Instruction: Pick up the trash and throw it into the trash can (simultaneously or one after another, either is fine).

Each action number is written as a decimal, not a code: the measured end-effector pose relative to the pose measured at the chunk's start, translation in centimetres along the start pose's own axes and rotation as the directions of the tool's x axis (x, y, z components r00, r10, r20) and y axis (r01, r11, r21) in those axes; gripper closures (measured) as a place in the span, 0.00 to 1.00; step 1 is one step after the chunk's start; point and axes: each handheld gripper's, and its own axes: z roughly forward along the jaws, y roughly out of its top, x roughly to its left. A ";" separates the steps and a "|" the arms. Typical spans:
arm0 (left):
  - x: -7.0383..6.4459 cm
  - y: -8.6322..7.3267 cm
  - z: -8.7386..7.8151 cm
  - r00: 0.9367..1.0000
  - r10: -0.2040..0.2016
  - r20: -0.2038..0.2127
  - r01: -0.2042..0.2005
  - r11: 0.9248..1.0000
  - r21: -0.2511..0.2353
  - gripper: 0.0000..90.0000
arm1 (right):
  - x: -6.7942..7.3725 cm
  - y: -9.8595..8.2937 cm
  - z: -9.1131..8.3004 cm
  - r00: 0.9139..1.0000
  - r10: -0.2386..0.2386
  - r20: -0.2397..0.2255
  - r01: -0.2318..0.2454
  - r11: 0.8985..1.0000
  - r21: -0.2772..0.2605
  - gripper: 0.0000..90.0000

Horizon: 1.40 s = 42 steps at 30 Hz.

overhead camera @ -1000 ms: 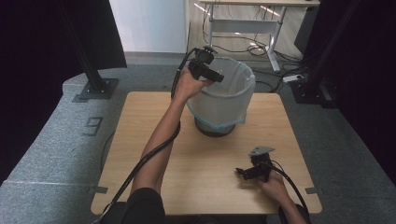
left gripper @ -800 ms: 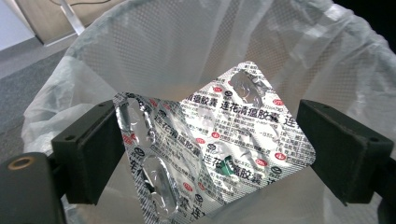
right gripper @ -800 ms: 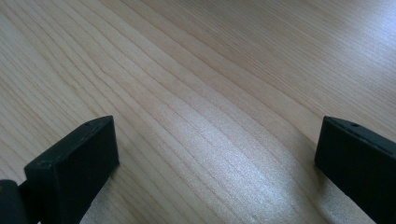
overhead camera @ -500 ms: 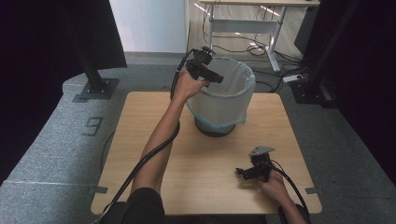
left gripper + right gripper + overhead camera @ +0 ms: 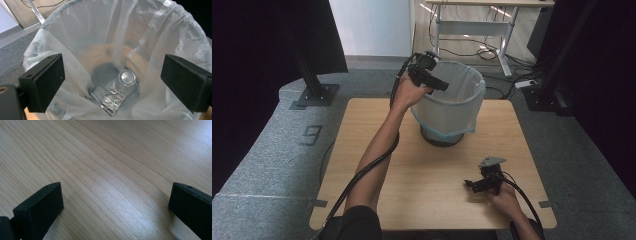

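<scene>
A mesh waste bin lined with a white plastic bag stands at the back middle of the wooden table. My left gripper hovers over the bin's near-left rim, open and empty. In the left gripper view its jaws stand wide apart above the bin's inside. At the bottom lie a clear plastic cup and a silver blister pack. My right gripper rests low over the table's front right, open, with bare wood between its jaws.
A desk frame with cables stands beyond the table on the floor. Black stand bases sit at the back left and back right. Grey carpet surrounds the table.
The left gripper has stayed over the bin's rim with only a slight shift. The right gripper has not moved.
</scene>
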 end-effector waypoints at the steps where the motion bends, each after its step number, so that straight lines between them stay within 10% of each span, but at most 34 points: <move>1: 0.0 -0.1 -0.2 1.000 0.003 0.002 -0.003 1.000 -0.003 0.06 | 0.0 0.0 0.0 1.000 0.000 0.000 0.000 1.000 0.000 0.00; 42: 1.3 -5.9 -5.6 1.000 0.027 -0.011 -0.028 0.994 -0.108 0.04 | 0.0 0.0 0.0 1.000 0.000 0.000 0.000 1.000 0.000 0.00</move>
